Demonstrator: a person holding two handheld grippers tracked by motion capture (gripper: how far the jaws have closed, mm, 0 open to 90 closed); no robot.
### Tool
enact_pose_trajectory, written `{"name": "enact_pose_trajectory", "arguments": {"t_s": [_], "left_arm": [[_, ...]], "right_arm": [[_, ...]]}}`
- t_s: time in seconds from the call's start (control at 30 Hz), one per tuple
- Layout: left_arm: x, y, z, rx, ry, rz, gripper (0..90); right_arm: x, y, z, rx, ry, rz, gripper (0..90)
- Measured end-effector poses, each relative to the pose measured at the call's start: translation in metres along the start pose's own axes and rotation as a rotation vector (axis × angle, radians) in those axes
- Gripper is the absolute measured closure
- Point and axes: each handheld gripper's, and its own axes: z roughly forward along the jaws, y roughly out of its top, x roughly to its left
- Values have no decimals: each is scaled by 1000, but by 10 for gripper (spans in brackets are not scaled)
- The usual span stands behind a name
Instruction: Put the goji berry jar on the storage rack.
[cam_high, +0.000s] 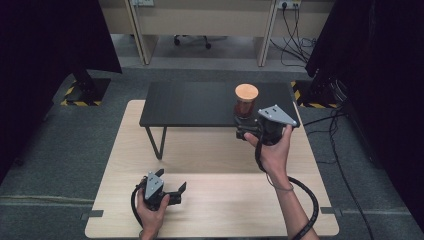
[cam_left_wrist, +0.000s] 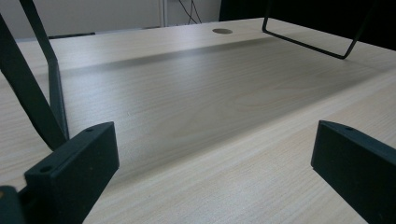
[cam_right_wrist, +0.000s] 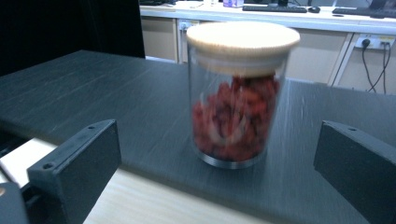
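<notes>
A glass jar (cam_right_wrist: 238, 93) with a flat cork lid (cam_right_wrist: 243, 36) stands upright near the front right edge of the raised black shelf (cam_high: 200, 102), which sits on the light wooden surface (cam_high: 220, 205). It is roughly two-thirds full of small red pieces, perhaps dried berries; blur hides what they are.

The right gripper (cam_high: 250, 131) hovers just in front of the jar, its fingers (cam_right_wrist: 74, 163) spread wide and empty, the jar centred between them but not yet touched. The left gripper (cam_high: 172, 192) rests low over the wooden surface, well apart from the jar, its fingers (cam_left_wrist: 77, 172) likewise released and holding nothing.

The jar likely handles as a rigid, smooth, breakable thing of moderate weight, so the glass may slip under a light squeeze. The best hold is probably across the straight glass wall at mid-height, below the lid. The lid looks merely pushed in, so lifting by it risks pulling it off.
</notes>
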Motion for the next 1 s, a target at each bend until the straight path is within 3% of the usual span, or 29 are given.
{"name": "enact_pose_trajectory", "arguments": {"t_s": [0.23,0.73,0.9,1.0], "left_arm": [[0,0,0,2,0,7,1],[0,0,-1,0,-1,4,1],[0,-1,-1,-2,-2,1,0],[0,-1,-1,-3,-1,0,0]], "right_arm": [[-1,-31,-27,-22,1,-8,7],[-1,-69,-67,-64,13,-32,4],[-3,-106,-73,-67,-9,-47,3],[-9,-131,-71,-47,-15,-18,3]]}}
